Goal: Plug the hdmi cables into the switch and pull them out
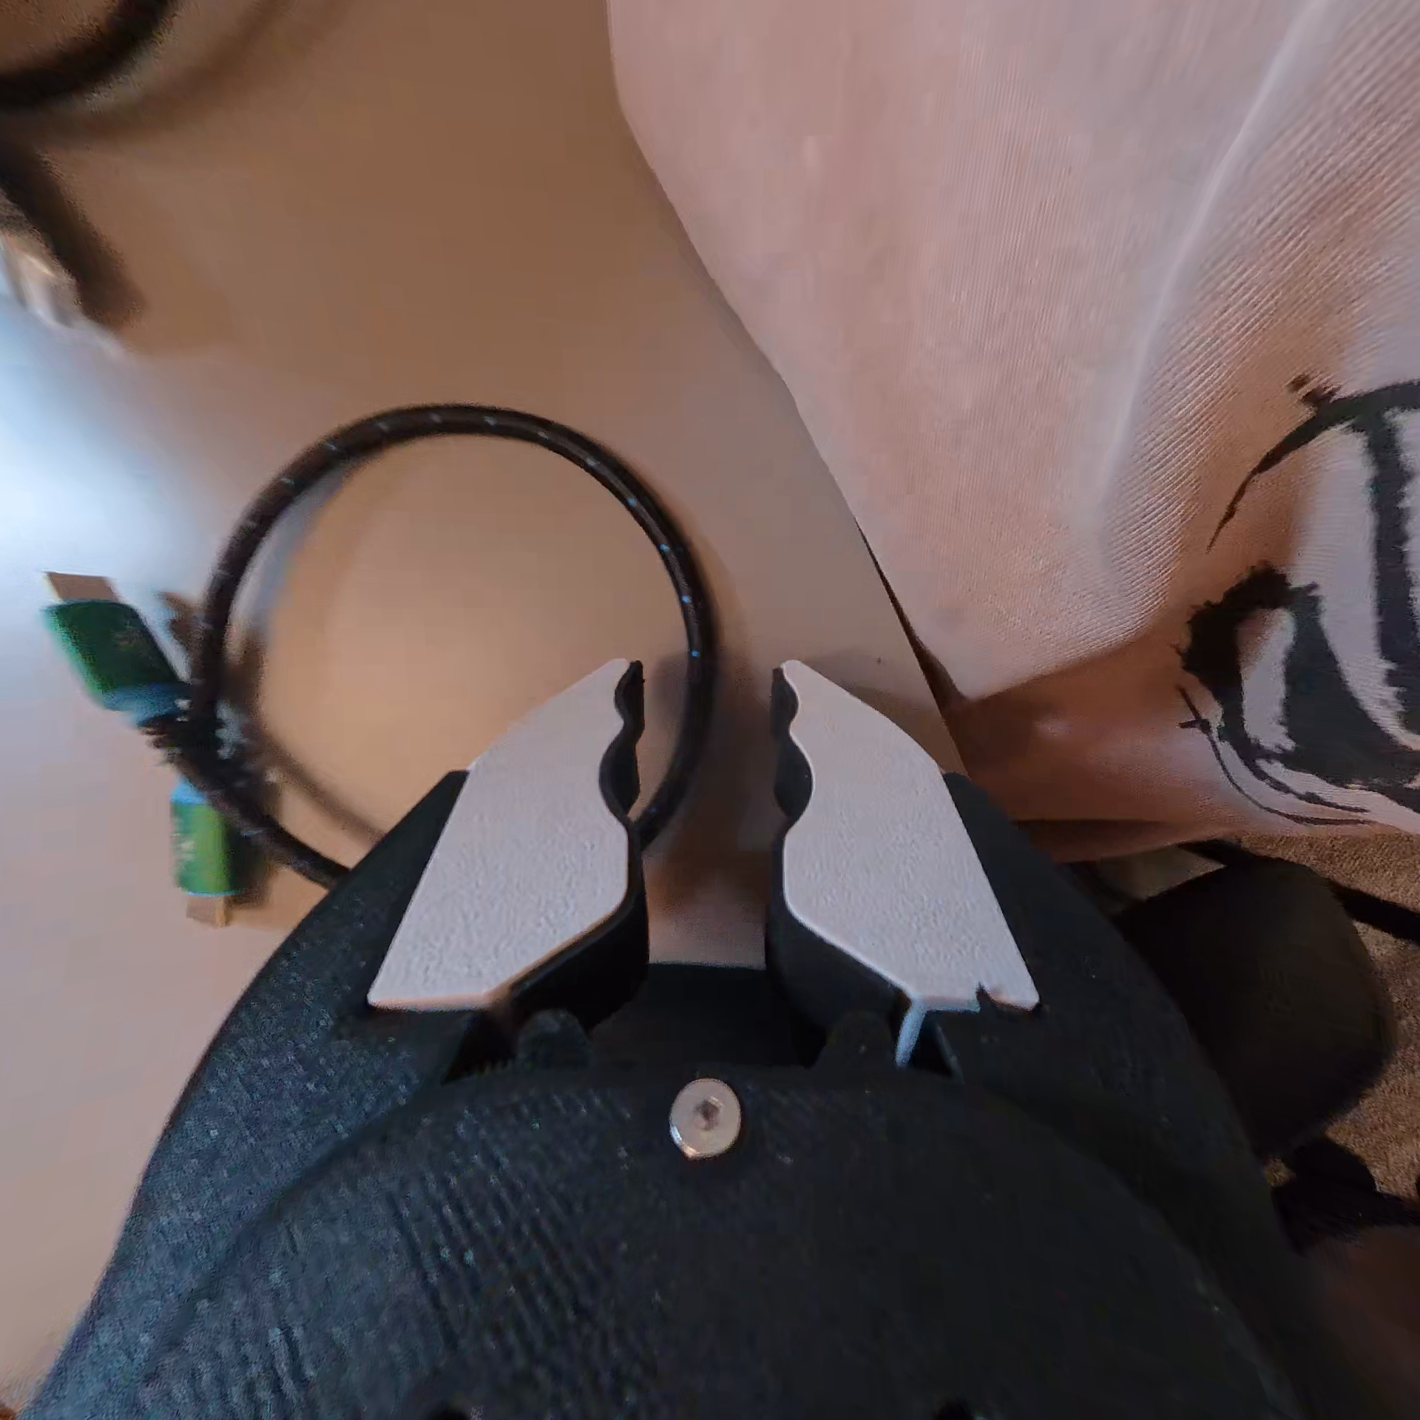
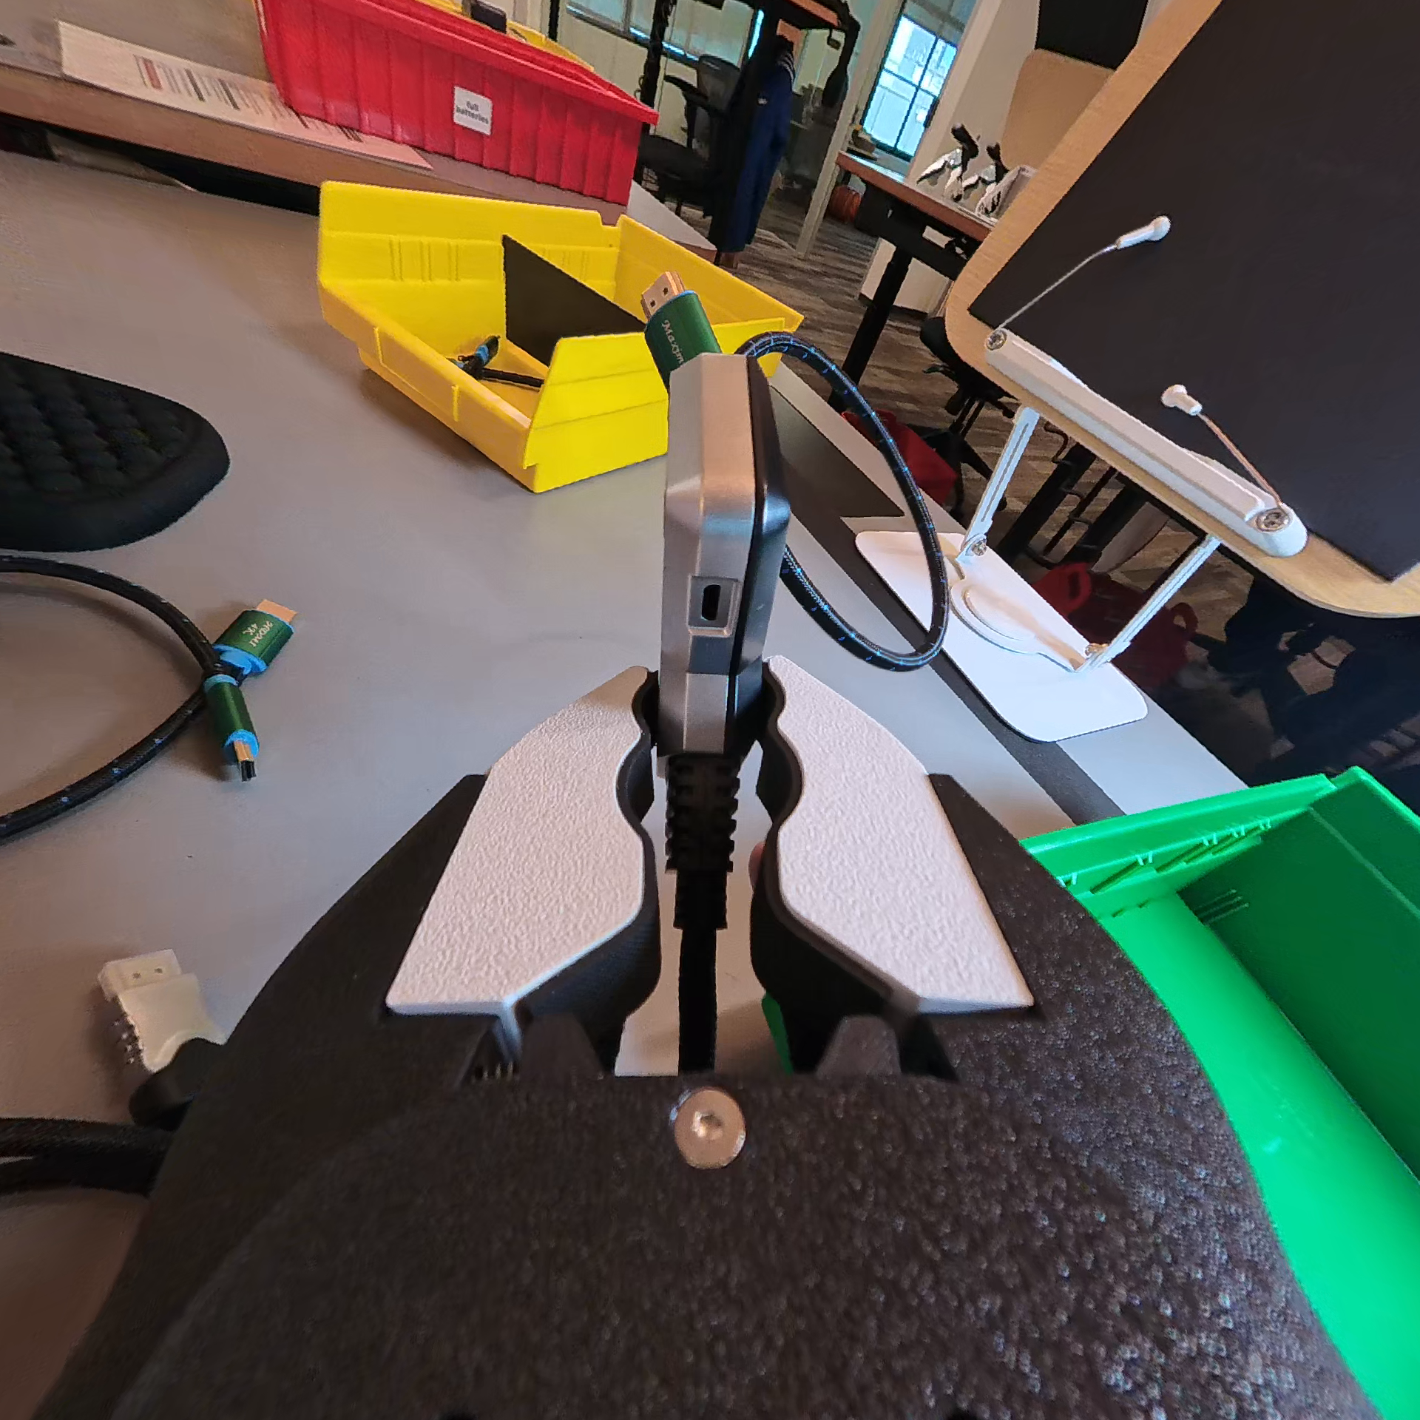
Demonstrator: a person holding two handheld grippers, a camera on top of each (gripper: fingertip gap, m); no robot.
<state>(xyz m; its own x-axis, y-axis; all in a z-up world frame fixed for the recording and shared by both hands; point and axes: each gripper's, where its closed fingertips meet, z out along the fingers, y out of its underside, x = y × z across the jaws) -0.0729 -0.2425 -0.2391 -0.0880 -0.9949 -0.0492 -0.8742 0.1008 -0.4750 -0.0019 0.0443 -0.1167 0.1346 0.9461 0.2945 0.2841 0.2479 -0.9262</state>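
My right gripper (image 2: 711, 691) is shut on the lower end of a grey HDMI switch (image 2: 711, 530), which it holds upright on its edge above the table. The switch's own ribbed black cable (image 2: 699, 837) runs back between the fingers. A green HDMI plug (image 2: 676, 326) with its metal tip bare shows behind the switch's top, and its braided cable (image 2: 914, 538) loops to the right. My left gripper (image 1: 707, 676) is open and empty over a looped black braided cable (image 1: 461, 419) with two green plugs (image 1: 107, 653). The cable passes just beyond the left fingertip (image 1: 615, 691).
Another braided HDMI cable with green plugs (image 2: 253, 638) lies on the grey table at the left. A yellow bin (image 2: 492, 384), a red bin (image 2: 430, 84), a green bin (image 2: 1268, 960), a black mesh pad (image 2: 84, 453), a white connector (image 2: 150, 999) and a white stand (image 2: 1022, 653) surround it. A person's pale shirt (image 1: 1037, 307) fills the left wrist view's right side. The gap from one gripper's tips to the other's is roughly 30 cm.
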